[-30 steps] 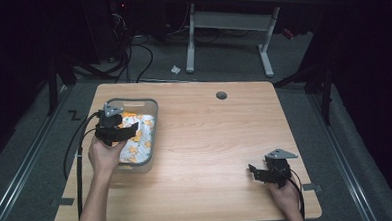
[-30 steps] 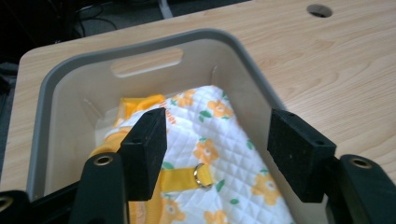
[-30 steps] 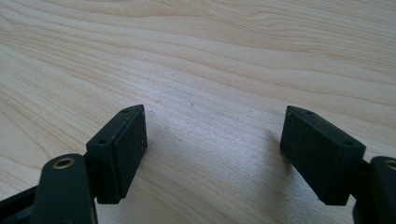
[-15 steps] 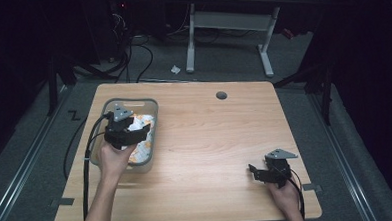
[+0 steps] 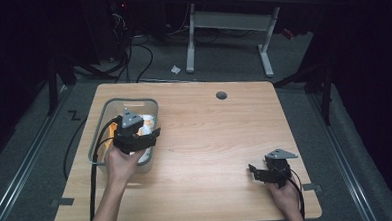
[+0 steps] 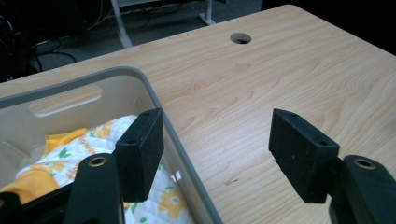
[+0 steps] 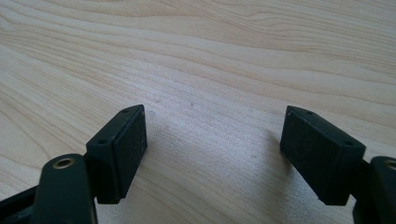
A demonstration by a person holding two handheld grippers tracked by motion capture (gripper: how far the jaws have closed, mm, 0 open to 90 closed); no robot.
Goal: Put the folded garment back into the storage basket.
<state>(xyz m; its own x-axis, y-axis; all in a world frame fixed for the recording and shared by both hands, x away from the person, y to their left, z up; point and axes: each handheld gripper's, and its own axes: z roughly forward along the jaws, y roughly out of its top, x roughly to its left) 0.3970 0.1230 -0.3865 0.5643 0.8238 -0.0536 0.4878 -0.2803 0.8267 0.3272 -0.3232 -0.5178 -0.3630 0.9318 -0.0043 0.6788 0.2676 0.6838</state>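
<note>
One cloth (image 6: 70, 154): white, orange-yellow flower print, crumpled in grey bin (image 6: 154, 100) | left gripper (image 6: 217, 149) jaws released, empty

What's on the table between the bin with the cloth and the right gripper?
Nothing: in the high view the stretch of table between the grey bin, which holds the white-and-orange cloth, and the right gripper is bare wood.

A wooden table (image 5: 210, 140) with a round hole (image 5: 221, 95) near its far edge. Grey floor beyond holds black cables (image 5: 131, 58), a white scrap (image 5: 175, 69), and the white legs of another desk (image 5: 228, 34).
</note>
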